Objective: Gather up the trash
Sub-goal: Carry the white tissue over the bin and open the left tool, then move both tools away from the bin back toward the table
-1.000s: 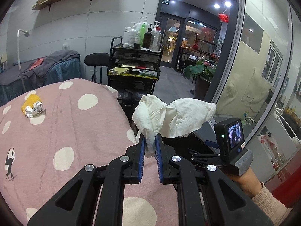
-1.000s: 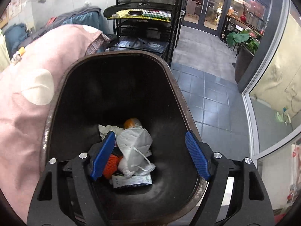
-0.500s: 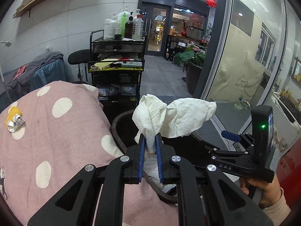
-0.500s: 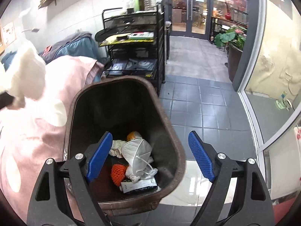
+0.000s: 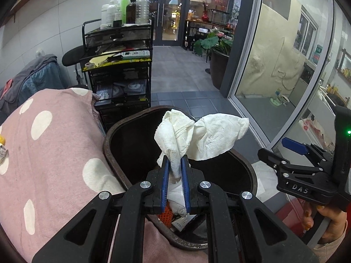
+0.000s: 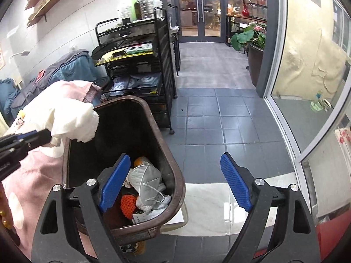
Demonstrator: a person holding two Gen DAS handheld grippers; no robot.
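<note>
A crumpled white tissue [image 5: 204, 135] is pinched between the blue pads of my left gripper [image 5: 174, 160], which is shut on it. It hangs above the open mouth of the dark brown trash bin [image 5: 114, 144]. The right wrist view shows the same tissue [image 6: 74, 122] over the bin's left rim [image 6: 169, 153]. In the bin lie a white face mask [image 6: 147, 177], an orange net [image 6: 128, 203] and bits of paper. My right gripper [image 6: 175, 156] is open and holds nothing, above the bin's near right edge. A crumpled foil wrapper [image 5: 2, 149] lies on the pink blanket.
A pink polka-dot blanket [image 5: 54, 142] covers a surface left of the bin. A black cart [image 5: 122, 65] with bottles on top stands behind the bin. To the right are grey floor tiles [image 6: 208, 120], a glass wall [image 5: 274, 65] and a potted plant [image 5: 217, 50].
My left gripper has carried the tissue from over the blanket to over the bin's mouth. My right gripper has risen and drawn back toward the bin's right edge, its jaws a little wider.
</note>
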